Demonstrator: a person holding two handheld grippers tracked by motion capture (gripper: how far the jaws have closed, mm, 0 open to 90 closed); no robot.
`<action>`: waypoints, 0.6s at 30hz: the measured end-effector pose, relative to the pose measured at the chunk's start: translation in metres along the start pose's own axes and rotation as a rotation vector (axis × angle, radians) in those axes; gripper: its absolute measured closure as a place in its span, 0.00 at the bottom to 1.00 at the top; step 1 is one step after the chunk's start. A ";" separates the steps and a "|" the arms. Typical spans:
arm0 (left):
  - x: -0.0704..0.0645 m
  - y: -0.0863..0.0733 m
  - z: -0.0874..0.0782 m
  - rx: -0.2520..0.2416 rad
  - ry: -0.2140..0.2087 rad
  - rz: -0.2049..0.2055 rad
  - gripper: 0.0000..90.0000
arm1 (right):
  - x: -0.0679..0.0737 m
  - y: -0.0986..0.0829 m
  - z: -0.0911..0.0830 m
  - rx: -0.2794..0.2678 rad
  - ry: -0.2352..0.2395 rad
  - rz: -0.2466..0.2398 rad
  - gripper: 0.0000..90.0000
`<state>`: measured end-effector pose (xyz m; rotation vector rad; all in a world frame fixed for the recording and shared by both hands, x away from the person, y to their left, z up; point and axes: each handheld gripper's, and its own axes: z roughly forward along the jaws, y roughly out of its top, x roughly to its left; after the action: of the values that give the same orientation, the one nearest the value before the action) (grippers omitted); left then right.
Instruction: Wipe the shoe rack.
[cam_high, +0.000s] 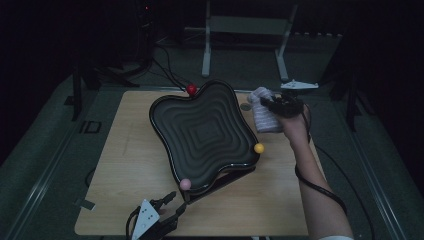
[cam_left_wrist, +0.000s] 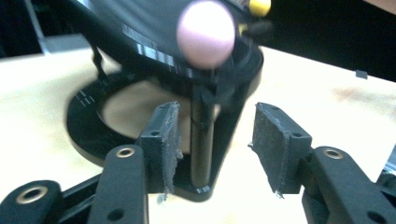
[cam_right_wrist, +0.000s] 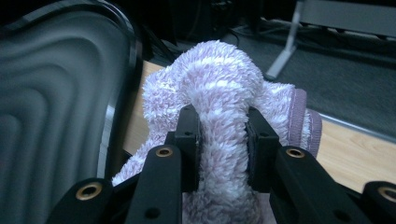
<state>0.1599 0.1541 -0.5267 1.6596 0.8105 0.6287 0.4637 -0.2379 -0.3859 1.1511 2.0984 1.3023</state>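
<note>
Partly hidden — fluffy towel (cam_right_wrist: 224, 93) pinched in right claw (cam_right_wrist: 223, 140); lower end cut off.

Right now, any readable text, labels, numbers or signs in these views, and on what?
None can be read.
The white tick marks on the black ring base under the black wavy tray carry no numbers.
The dots on the left tool's grey three-cornered plate are not characters.
The fluffy pale pink towel in the right tool has no tag in sight.

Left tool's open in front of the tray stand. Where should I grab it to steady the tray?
Probably the upright black post below the pink ball: it already stands between the open left tool pads. Come straight in from the near side; it's slim and vertical, so pads close squarely.
</note>
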 end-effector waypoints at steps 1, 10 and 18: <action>0.001 0.004 -0.001 -0.017 0.003 0.007 0.55 | 0.003 0.003 0.000 -0.004 0.008 -0.006 0.80; 0.013 0.035 0.012 -0.050 -0.027 0.024 0.52 | 0.030 0.021 0.007 -0.031 0.076 -0.028 0.80; 0.015 0.034 0.033 -0.030 -0.060 0.030 0.55 | 0.052 0.033 0.023 -0.035 0.106 -0.056 0.80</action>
<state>0.2006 0.1411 -0.5017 1.6586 0.7310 0.6064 0.4640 -0.1761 -0.3636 1.0216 2.1580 1.3957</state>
